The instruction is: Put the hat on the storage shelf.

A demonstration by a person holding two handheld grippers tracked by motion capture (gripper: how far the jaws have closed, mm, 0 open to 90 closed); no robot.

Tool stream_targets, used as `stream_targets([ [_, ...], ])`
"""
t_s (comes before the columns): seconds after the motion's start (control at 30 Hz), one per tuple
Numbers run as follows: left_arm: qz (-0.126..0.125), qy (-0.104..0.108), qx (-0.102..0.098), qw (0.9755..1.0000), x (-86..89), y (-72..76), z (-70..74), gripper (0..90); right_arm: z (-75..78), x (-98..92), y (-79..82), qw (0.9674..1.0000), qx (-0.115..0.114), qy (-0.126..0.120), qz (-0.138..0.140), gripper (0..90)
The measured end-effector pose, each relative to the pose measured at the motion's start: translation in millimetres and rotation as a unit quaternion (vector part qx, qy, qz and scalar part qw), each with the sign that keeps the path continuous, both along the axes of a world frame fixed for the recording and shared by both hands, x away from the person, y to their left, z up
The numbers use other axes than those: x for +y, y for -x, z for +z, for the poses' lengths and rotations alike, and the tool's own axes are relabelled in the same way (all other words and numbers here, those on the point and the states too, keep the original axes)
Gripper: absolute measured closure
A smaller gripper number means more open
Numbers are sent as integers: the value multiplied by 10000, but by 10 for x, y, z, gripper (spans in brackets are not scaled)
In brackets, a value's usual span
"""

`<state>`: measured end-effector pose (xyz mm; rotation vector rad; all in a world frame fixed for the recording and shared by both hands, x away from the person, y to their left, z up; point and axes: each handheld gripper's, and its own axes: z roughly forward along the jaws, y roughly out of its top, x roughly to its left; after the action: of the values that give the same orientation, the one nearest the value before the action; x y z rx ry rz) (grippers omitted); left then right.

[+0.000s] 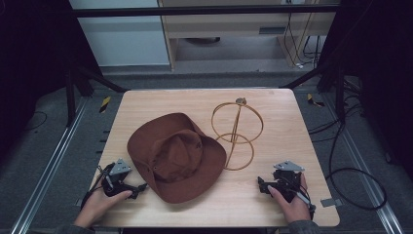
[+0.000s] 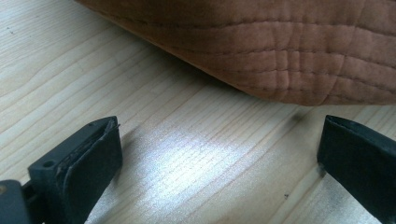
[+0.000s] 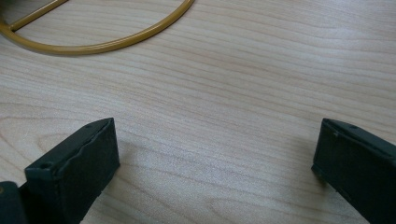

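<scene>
Nothing is yet gripped: both jaws are held wide open over the counter [image 1: 146,102]. The hat [image 1: 176,155] lies centre-left, the wire stand [image 1: 237,131] at its two o'clock; mounting is judged outstanding.

Matt stitched cloth hat [image 1: 175,156]; glossy metal stand [image 1: 237,132].
</scene>
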<state>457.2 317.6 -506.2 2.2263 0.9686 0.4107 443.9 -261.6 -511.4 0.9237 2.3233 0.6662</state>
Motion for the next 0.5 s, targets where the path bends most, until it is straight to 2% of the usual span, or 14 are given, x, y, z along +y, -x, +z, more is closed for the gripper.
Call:
stream_targets([
  [0.27, -2, -47, 47, 10000, -17, 8, 10, 0, 0, 0, 0, 10000, 0, -1, -1, 4],
  [0.43, -139, -144, 115, 9997, -23, 25, 45, 25, 0, 0, 0, 10000, -1, -1, -2, 4],
  [0.5, -189, -164, 82, 9997, -21, 39, 65, 34, 0, 0, 0, 10000, 0, -1, -2, 4],
])
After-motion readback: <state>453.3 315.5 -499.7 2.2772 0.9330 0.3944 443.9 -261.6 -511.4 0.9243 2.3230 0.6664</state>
